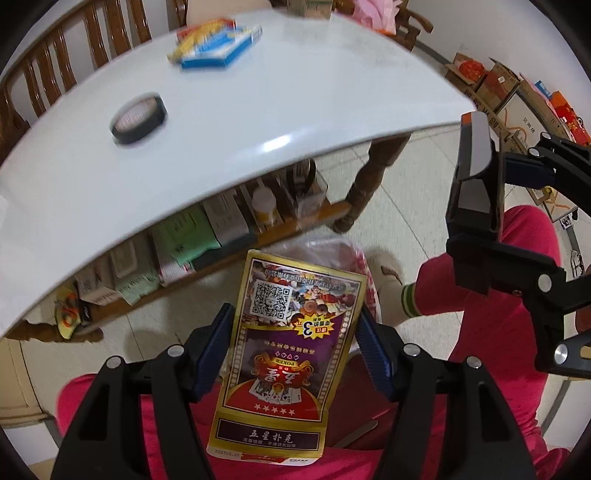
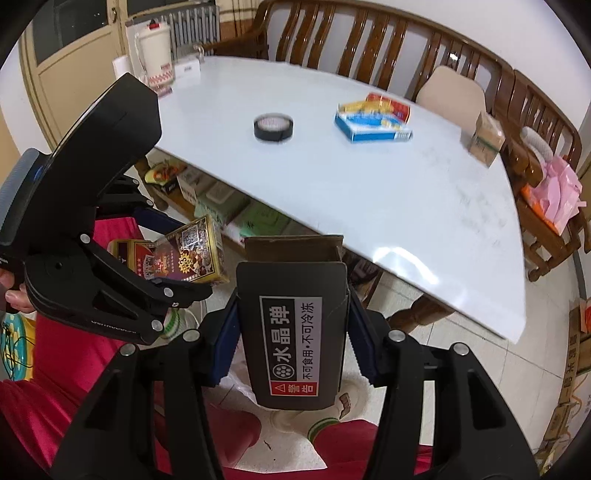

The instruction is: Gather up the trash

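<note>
My left gripper (image 1: 293,332) is shut on a gold and purple poker card box (image 1: 284,343), held off the table over a clear plastic bag (image 1: 343,254) on the floor. The box also shows in the right wrist view (image 2: 184,253). My right gripper (image 2: 291,328) is shut on an open black carton (image 2: 291,332) with white Chinese print; it shows at the right of the left wrist view (image 1: 476,177). On the white table (image 2: 369,206) lie a black tape roll (image 2: 273,127), a blue and yellow box (image 2: 375,122) and a small brown carton (image 2: 485,138).
A wooden bench (image 2: 369,33) runs behind the table. A shelf (image 1: 207,236) under the table holds boxes and a jar. My pink trouser legs (image 1: 491,295) are below the grippers. Cardboard boxes (image 1: 498,81) stand on the floor. A white kettle (image 2: 155,48) stands far left.
</note>
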`<state>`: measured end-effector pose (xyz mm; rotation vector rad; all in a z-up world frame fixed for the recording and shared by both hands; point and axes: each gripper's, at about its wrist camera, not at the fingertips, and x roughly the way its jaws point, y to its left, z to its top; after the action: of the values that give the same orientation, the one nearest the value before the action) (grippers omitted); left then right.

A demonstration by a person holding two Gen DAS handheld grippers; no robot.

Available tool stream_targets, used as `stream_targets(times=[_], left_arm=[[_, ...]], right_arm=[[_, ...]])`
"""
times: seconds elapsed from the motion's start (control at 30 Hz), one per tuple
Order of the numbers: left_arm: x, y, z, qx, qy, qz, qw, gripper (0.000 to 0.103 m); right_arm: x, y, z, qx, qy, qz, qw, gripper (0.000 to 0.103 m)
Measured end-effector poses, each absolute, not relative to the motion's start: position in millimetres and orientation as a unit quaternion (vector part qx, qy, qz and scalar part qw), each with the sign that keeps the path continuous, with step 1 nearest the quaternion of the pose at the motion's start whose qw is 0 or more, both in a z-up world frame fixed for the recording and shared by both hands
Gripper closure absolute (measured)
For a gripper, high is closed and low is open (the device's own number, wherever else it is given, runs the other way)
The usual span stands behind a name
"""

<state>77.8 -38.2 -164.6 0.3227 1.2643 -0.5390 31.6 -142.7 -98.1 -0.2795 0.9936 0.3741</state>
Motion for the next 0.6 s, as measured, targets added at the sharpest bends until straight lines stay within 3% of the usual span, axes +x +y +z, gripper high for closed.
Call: stream_targets(times=[0.6], left_arm=[[111,-51,-298,0.081,0.674,-0.216,0.702,0.039]], right_arm=[[64,-162,-238,-0.100,0.561,0.148,0.808,0.050]])
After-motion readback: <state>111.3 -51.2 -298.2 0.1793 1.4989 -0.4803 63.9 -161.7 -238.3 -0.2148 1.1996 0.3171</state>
